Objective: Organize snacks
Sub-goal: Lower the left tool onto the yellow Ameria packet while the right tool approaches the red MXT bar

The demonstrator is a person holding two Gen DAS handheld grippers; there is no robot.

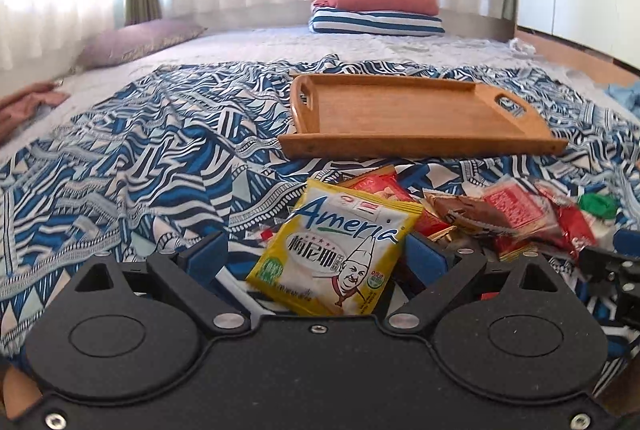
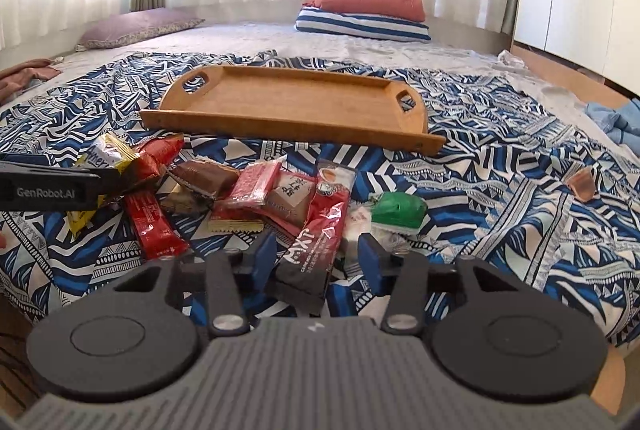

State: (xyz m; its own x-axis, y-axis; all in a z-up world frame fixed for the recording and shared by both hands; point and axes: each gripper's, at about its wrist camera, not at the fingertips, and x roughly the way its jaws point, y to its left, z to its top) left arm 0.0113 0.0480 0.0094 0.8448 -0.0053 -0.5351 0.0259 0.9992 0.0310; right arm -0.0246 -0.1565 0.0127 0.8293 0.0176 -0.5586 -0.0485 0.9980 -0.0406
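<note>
Straddling the yellow packet [image 1: 332, 250] below the tray [image 1: 420, 146], my left claw [image 1: 316, 258] gapes; my right claw [image 2: 316, 258] brackets the red sachet [image 2: 320, 230] ungripped; I should squeeze gently.

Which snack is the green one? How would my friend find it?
Start at the wooden tray on the blue patterned bedspread. Just in front of it lies a heap of snacks, mostly red, brown and yellow packets. The green snack sits at the heap's right end, a small rounded shiny wrapper, the only green one.
</note>
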